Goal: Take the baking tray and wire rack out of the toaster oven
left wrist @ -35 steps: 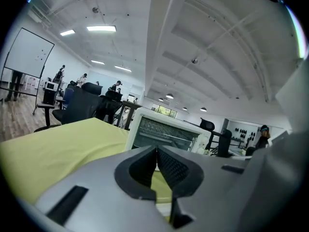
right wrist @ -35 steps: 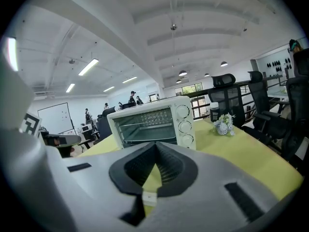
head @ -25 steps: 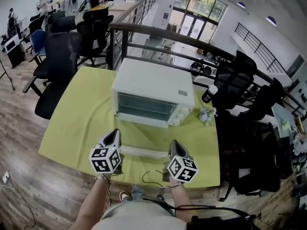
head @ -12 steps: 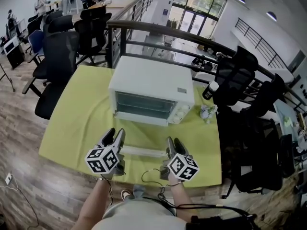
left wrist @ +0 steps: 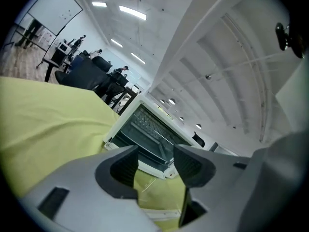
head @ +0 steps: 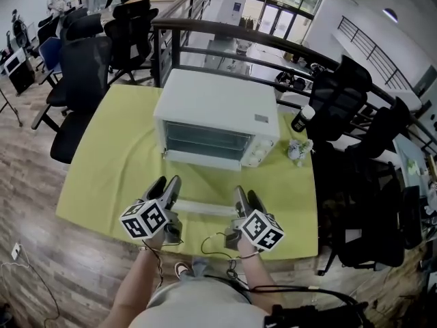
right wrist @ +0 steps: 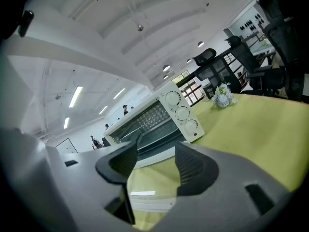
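Observation:
The white toaster oven (head: 215, 118) stands mid-table on the yellow cloth (head: 109, 156). Its glass door seems folded down flat, its white handle bar (head: 201, 208) lying between my two grippers. The wire rack (right wrist: 154, 116) shows inside the oven, also in the left gripper view (left wrist: 149, 127). A dark tray-like shape (right wrist: 157, 137) lies under it. My left gripper (head: 167, 183) (left wrist: 155, 153) and right gripper (head: 246, 194) (right wrist: 155, 151) hover short of the oven and point at it. Both have just been opening their jaws, and nothing is between them.
A black bottle with a white cap (head: 300, 119) and a small flower pot (head: 295, 150) stand right of the oven. Black office chairs (head: 82, 80) (head: 355, 101) flank the table, and a dark railing (head: 225, 33) runs behind it. A cable (head: 212, 248) hangs at the near edge.
Both grippers went from shut to open and rolled a little. They stayed roughly in place at the ends of the white handle bar.

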The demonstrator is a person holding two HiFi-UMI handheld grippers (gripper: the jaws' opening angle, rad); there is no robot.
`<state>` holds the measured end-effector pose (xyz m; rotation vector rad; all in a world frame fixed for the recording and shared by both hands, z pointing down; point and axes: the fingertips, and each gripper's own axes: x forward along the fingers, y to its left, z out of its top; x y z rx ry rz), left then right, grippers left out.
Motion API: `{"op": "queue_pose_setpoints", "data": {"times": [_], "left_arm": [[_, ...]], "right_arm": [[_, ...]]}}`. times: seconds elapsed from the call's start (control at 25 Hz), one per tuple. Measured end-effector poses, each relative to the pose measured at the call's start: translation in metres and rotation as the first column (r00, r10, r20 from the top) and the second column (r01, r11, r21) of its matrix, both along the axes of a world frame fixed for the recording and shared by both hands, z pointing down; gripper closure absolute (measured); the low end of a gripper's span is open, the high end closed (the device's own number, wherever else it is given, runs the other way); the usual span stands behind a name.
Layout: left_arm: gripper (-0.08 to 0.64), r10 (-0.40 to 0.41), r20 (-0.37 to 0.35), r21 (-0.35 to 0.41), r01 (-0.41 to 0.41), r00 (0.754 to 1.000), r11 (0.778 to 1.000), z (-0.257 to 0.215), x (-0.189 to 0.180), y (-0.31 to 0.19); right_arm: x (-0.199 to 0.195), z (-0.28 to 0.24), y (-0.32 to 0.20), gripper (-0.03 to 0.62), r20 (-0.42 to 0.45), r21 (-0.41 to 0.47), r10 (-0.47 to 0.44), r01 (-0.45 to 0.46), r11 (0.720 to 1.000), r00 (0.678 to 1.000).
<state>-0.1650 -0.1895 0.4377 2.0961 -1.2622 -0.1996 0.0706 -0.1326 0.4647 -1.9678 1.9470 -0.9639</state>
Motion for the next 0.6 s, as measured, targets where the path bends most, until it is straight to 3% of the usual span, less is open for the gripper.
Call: {"op": "queue_pose_setpoints", "data": {"times": [0.32, 0.6], "left_arm": [[0.344, 0.008, -0.201, -0.1, -0.028, 0.98, 0.995, 0.01, 0.021, -0.015], [0.373, -0.019, -0.29, -0.152, -0.027, 0.957, 0.988, 0.029, 0.034, -0.031]], "right_arm": [[-0.006, 0.005, -0.02, 0.374, 0.177, 0.012, -0.003, 0.001, 1.0, 0.984], [-0.008, 0.017, -0.044, 0.387, 0.291, 0.012, 0.0, -0.003, 1.0, 0.957]]}}
